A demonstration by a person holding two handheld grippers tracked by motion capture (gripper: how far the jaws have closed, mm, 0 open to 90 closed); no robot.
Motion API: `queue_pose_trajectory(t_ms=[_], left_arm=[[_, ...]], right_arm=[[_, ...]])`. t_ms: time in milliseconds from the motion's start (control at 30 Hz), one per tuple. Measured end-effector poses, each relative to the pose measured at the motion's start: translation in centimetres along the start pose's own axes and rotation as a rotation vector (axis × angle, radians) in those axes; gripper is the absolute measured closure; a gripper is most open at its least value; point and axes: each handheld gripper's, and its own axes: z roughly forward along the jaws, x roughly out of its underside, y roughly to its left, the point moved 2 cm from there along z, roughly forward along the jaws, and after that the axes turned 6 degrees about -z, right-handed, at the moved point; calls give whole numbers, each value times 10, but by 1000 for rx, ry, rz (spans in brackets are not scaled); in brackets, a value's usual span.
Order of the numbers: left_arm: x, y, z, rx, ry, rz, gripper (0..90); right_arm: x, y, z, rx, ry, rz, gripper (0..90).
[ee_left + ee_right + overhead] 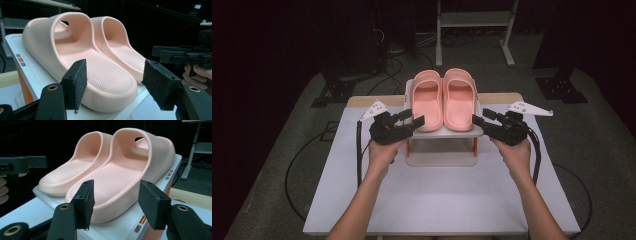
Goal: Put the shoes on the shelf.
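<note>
Resting side by side on the white stand, the left slipper and right slipper sit untouched. The left gripper has its jaws released, parted wide just off the left slipper's heel. The right gripper is likewise open, at the right slipper's heel, gripping nothing.

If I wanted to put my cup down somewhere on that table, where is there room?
The near half of the white table, between the forearms, is bare. So are its strips left and right of the small shelf. The shelf top is crowded: two pink slippers cover it.
</note>
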Motion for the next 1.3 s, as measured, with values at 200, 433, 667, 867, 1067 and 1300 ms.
queue_pose_trajectory(t_ms=[200, 433, 667, 867, 1067, 1300], left_arm=[[4, -4, -4, 8, -9, -3, 349], [10, -8, -7, 17, -5, 0, 336], [13, -11, -11, 20, -9, -1, 321], [17, -13, -14, 25, -4, 11, 321], [22, -13, -18, 23, -3, 6, 313], [26, -16, -22, 27, 6, 11, 304]], right_arm=[[5, 5, -5, -9, -1, -9, 455], [9, 9, -8, -21, -6, -13, 441], [13, 12, -10, -37, 0, -19, 422], [17, 14, -13, -54, 3, -14, 398], [21, 17, -16, -66, 1, -18, 393], [28, 20, -19, -78, 4, -24, 389]])
